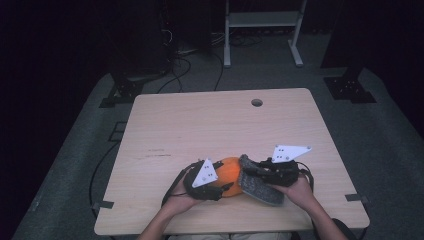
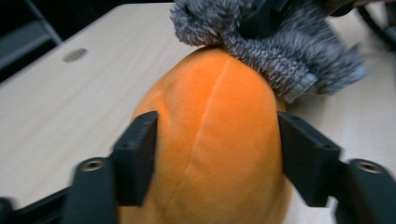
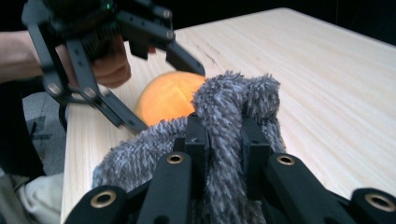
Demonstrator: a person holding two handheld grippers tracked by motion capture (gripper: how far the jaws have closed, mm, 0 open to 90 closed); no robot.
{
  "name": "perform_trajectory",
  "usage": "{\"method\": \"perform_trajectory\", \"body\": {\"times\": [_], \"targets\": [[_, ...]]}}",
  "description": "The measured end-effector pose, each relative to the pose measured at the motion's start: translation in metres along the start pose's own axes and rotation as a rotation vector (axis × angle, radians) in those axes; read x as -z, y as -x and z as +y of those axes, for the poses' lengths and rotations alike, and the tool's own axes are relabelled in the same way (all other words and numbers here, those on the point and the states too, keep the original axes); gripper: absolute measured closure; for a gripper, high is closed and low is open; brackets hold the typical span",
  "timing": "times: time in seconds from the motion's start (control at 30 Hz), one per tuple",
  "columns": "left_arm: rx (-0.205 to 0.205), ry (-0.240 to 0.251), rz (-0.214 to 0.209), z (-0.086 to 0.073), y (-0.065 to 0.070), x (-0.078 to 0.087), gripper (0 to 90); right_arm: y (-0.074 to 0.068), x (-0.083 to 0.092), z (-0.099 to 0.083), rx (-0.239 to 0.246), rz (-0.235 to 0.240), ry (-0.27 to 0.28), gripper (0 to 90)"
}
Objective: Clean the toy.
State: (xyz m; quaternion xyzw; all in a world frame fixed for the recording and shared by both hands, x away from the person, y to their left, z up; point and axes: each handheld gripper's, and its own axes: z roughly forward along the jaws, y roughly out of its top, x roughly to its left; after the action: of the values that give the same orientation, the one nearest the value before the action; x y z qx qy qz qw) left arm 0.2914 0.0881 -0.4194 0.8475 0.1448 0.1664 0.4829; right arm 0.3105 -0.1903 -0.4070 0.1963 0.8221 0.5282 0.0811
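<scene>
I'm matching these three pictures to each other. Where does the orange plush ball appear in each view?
High view: ball at bottom centre, near the table's front edge, between the two tools.
Left gripper view: ball at centre, between the black jaws.
Right gripper view: ball at left of centre, behind the cloth.
Shared landmark: the grey fuzzy cloth, touching the ball.

Dim room around a pale wooden table (image 1: 200, 125)

Grey carpet (image 1: 380, 135) underfoot (cables (image 1: 180, 65) trailing at 11 o'clock); a white metal frame (image 1: 262, 30) stands at 12 o'clock.
</scene>
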Motion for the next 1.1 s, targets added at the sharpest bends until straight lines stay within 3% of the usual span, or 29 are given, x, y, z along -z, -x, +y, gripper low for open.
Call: {"method": "perform_trajectory", "body": {"times": [0.1,0.2,0.3,0.37,0.43,0.5,0.57,0.63,0.67,0.7,0.8,0.9,0.97,1.03,1.1], "targets": [[0.131,0.036,-0.022,-0.002,-0.013,0.004,19.7,-0.001,0.001,-0.004,-0.005,0.005,-0.018,76.6],[0.185,0.027,-0.054,-0.009,-0.019,0.002,21.2,-0.004,0.003,-0.006,0.001,0.028,-0.026,76.6],[0.134,-0.002,-0.094,-0.01,-0.013,0.0,30.2,-0.011,0.003,-0.001,0.023,0.058,-0.014,76.5],[0.084,-0.021,-0.11,-0.009,-0.008,0.0,32.4,-0.012,0.004,0.004,0.031,0.047,0.016,76.5],[0.063,-0.025,-0.119,-0.008,-0.006,0.003,31.7,-0.007,0.006,0.006,0.023,0.033,0.017,76.6],[0.102,0.005,-0.144,-0.008,-0.009,0.006,26.7,-0.004,0.004,0.002,0.013,0.039,-0.024,76.5],[0.184,0.027,-0.136,-0.007,-0.017,0.007,18.8,-0.006,0.002,-0.004,0.01,0.065,-0.052,76.5],[0.252,-0.005,-0.145,-0.008,-0.023,0.003,10.1,-0.01,0.002,-0.005,0.011,0.119,-0.055,76.5],[0.266,-0.014,-0.16,-0.01,-0.023,0.0,10.0,-0.013,0.002,-0.005,0.019,0.137,-0.05,76.4],[0.261,-0.024,-0.174,-0.012,-0.021,-0.002,12.8,-0.016,0.001,-0.005,0.027,0.149,-0.046,76.4],[0.158,-0.042,-0.159,-0.012,-0.009,-0.003,27.5,-0.017,-0.002,-0.001,0.046,0.143,-0.047,76.5],[0.098,-0.052,-0.171,-0.01,-0.005,-0.001,31.2,-0.01,0.001,-0.001,0.023,0.104,-0.033,76.4],[0.098,-0.042,-0.196,-0.009,-0.004,0.0,30.7,-0.006,0.005,-0.003,0.011,0.081,-0.041,76.4],[0.143,-0.023,-0.202,-0.008,-0.008,0.001,24.5,-0.004,0.006,-0.007,0.012,0.07,-0.065,76.4],[0.196,-0.049,-0.191,-0.007,-0.012,-0.003,14.7,-0.008,0.007,-0.009,0.017,0.107,-0.072,76.4]]}}
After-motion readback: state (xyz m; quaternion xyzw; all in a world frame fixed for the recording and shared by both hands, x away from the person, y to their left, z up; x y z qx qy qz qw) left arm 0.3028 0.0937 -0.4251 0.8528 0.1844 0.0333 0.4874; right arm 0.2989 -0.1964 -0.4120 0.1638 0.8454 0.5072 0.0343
